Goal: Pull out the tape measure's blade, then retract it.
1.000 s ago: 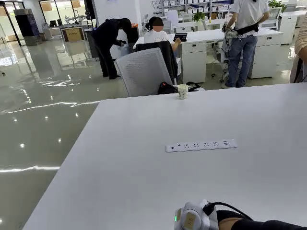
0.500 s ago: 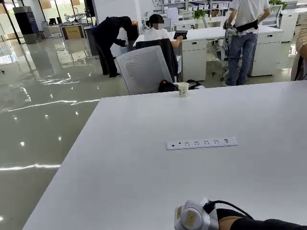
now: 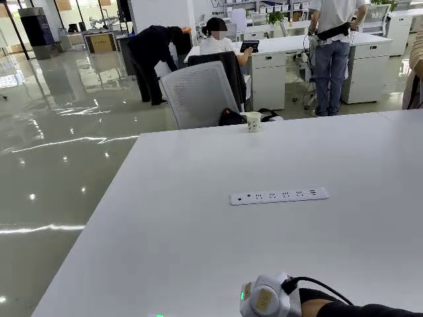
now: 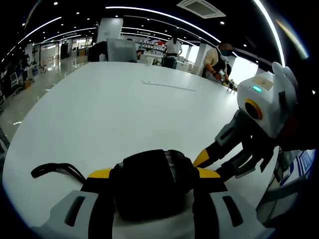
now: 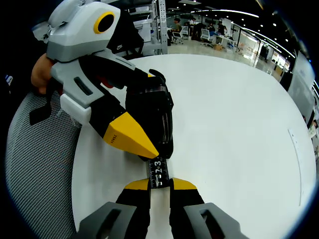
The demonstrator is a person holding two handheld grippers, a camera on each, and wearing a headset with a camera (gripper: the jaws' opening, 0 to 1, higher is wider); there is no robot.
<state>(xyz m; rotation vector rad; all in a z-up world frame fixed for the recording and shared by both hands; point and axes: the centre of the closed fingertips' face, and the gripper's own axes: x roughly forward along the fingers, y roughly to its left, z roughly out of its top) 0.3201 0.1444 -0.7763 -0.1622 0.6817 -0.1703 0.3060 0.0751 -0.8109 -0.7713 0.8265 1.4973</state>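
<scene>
Two grippers meet at the near edge of the white table (image 3: pixel 198 251), and the tape measure (image 5: pixel 154 109) sits between them. The left gripper (image 4: pixel 152 179) has the black case clamped between its yellow-tipped jaws, one jaw against each side, so the case fills the gap. A thin black strap (image 4: pixel 52 169) trails from the case and lies looped on the tabletop to its left.

The right gripper (image 5: pixel 158 185) faces the case head-on from just beside it. Its jaws are pinched narrow on the blade (image 5: pixel 157 172), with the yellow tips pressed against the strip from either side. Only a short run of blade shows between the mouth of the case and those tips, and the numerals 2 and 3 can be read on it. In the left gripper view the right gripper leans in from the right, its tips down at the right side of the case.

From the head view, a gripper (image 3: pixel 268 297) shows at the very bottom of the table with a dark sleeve behind it. I cannot tell from there which side it is, or how its jaws stand.

Farther out on the table, well apart from the grippers, a white power strip (image 3: pixel 278 196) lies flat across the middle. A paper cup (image 3: pixel 252 122) stands upright at the far edge. Beyond that a grey mesh chair (image 3: pixel 198 96) faces away, and a person in jeans (image 3: pixel 330 53) stands by the far desks on the right.
</scene>
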